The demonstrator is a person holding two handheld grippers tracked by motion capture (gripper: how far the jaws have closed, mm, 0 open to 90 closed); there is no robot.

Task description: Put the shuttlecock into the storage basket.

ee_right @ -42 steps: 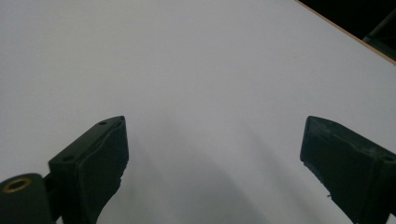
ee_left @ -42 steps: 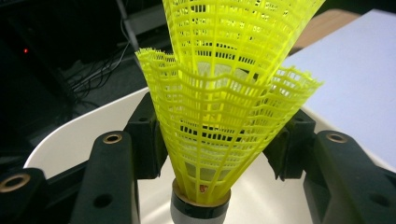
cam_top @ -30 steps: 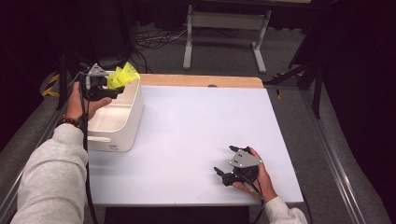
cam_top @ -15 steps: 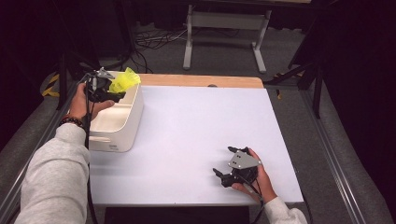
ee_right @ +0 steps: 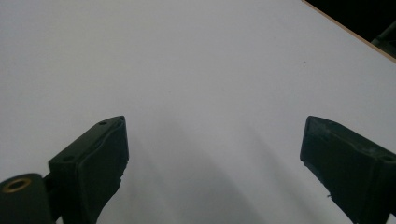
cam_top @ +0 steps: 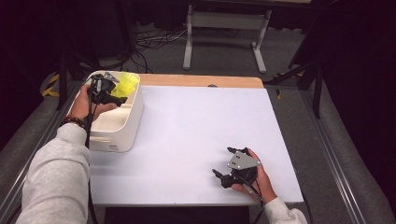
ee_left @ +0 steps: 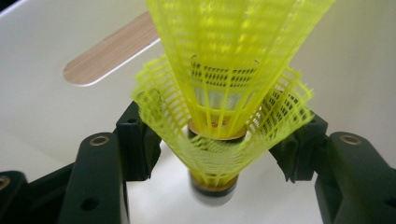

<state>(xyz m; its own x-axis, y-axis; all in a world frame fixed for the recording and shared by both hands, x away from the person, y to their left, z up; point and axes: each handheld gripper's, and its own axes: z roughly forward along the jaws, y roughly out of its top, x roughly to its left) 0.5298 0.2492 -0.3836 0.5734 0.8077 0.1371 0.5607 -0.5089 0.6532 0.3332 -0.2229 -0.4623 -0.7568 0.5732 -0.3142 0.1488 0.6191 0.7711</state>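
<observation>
Two yellow shuttlecocks (ee_left: pixel 224 93), one nested inside the other, hang cork-down between the left gripper (ee_left: pixel 219 140) jaws, which pinch the outer mesh skirt from both sides, and the lower cork sits just above the pale floor of the white bin (cam_top: pixel 133 123). From the high view the left gripper (cam_top: pixel 105 91) is over the far end of that bin, at the left edge of the white table (cam_top: pixel 205 126), with the yellow skirt poking up past the rim. A wooden handle slot (ee_left: pixel 112 49) shows on the bin wall behind the mesh. This looks like the placing step, shuttlecocks brought down into the bin and about ready to go. Next move, by my read: ease the jaws apart so the pair drops clear, then lift straight up without snagging the mesh. Over at the near right, the right gripper (cam_top: pixel 233 168) rests on the table, jaws spread wide with nothing between them.
</observation>
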